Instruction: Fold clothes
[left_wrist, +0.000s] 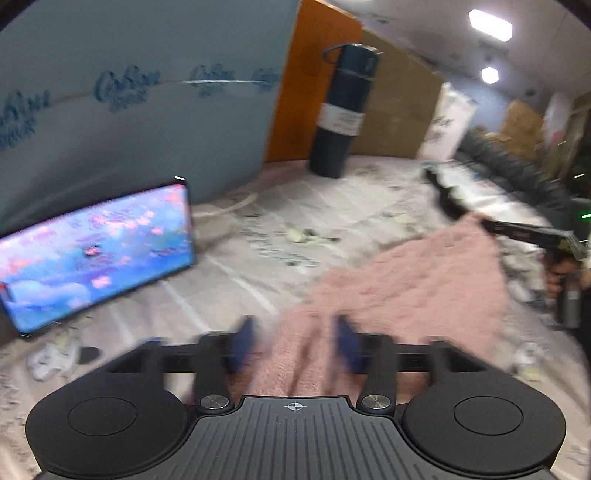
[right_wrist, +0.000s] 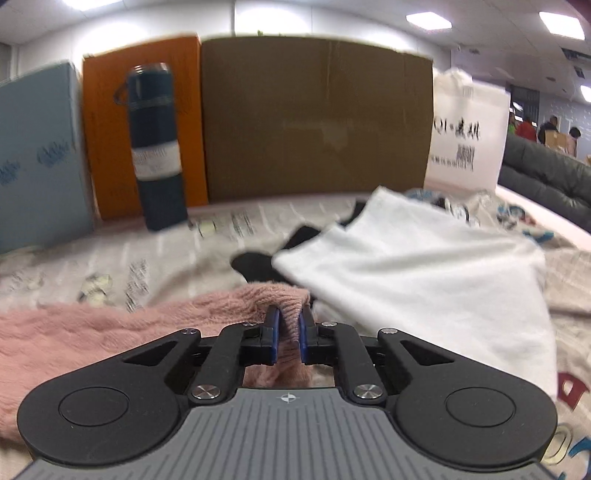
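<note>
Right now your right gripper is clamped on a corner of the pink sweater, which lies on the bench at 6 o'clock of the flask. Your left gripper stands apart, fingers straddling the sweater edge, blurred. Close left on the fabric before lifting, keep both corners level and taut, and steer clear of the white shirt at 3 o'clock and the phone.
</note>
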